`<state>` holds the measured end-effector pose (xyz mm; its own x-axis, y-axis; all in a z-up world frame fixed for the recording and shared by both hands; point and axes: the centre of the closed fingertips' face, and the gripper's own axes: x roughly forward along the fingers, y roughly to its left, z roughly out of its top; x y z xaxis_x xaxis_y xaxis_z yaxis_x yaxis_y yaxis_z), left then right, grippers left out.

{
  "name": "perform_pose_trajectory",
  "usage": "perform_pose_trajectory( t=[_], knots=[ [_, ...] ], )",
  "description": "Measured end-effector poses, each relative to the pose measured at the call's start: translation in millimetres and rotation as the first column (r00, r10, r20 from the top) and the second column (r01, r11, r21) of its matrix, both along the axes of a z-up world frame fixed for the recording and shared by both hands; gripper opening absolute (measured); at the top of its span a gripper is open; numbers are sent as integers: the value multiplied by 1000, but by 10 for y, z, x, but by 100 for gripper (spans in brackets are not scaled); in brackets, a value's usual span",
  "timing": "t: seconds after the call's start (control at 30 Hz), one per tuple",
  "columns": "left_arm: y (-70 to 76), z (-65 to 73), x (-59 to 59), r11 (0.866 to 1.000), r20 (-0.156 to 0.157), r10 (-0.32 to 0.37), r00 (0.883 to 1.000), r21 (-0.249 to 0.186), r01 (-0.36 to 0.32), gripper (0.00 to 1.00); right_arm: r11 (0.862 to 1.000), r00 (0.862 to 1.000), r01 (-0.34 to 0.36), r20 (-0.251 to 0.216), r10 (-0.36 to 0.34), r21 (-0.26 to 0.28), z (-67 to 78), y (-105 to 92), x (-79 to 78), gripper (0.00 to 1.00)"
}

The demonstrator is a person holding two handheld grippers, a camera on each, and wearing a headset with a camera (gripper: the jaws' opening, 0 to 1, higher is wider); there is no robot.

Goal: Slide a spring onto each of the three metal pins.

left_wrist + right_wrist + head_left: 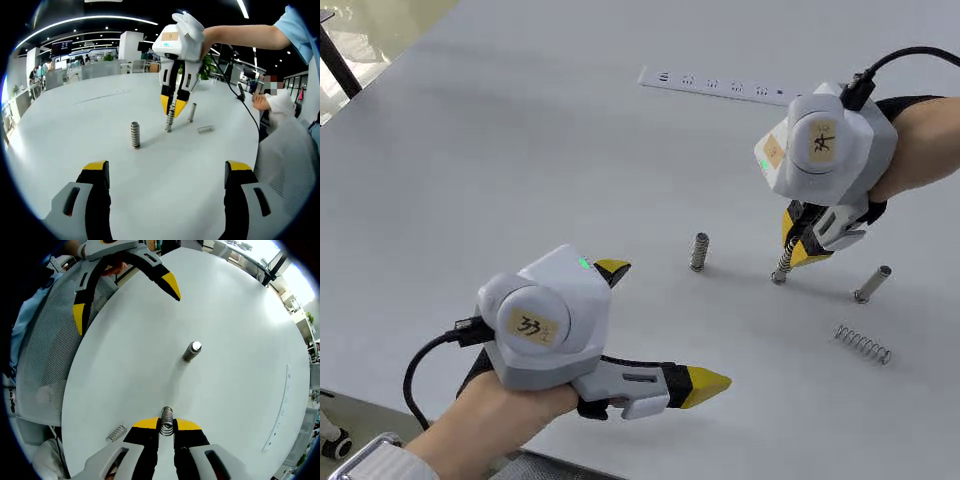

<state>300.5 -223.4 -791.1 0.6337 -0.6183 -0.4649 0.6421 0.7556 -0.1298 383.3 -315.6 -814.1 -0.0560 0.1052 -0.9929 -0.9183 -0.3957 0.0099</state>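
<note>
My right gripper (798, 243) is shut on a tilted spring (784, 262) whose lower end reaches the table. The same spring (166, 420) shows between its yellow tips (167, 426) and again as a spring (170, 119) under the right gripper (175, 102). A little to its left, a pin wearing a spring (699, 251) (135, 134) (191, 351) stands upright. A bare metal pin (871, 284) (192, 112) is to its right. A loose spring (862, 343) (116, 433) lies flat nearby. My left gripper (665, 325) (166, 170) is open and holds nothing, near the table's front.
A white power strip (720, 86) lies at the far side of the white table (520, 150). A mesh chair back (55, 365) and a seated person (272, 100) are beside the table. The left gripper's cable (420, 365) trails off the front edge.
</note>
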Motion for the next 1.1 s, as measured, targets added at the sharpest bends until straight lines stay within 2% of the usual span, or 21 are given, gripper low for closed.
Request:
perform_pose_trajectory(
  t=[0.43,0.6,0.9,1.1],
  knots=[
    [17,-7,15,1000,-4,8,1000,-5,-8,94,1000,1000,9,-6,-9,-10,-166,24,72,7],
    [12,0,20,1000,-2,9,1000,-7,-9,94,1000,1000,16,-9,-16,-6,-140,27,-8,7],
    [19,4,19,1000,-3,10,1000,-6,-10,94,1000,1000,12,-11,-12,-8,-150,42,34,7],
    [5,7,14,1000,-2,4,1000,-6,-4,94,1000,1000,5,-8,-5,-10,-117,31,-30,7]
  ],
)
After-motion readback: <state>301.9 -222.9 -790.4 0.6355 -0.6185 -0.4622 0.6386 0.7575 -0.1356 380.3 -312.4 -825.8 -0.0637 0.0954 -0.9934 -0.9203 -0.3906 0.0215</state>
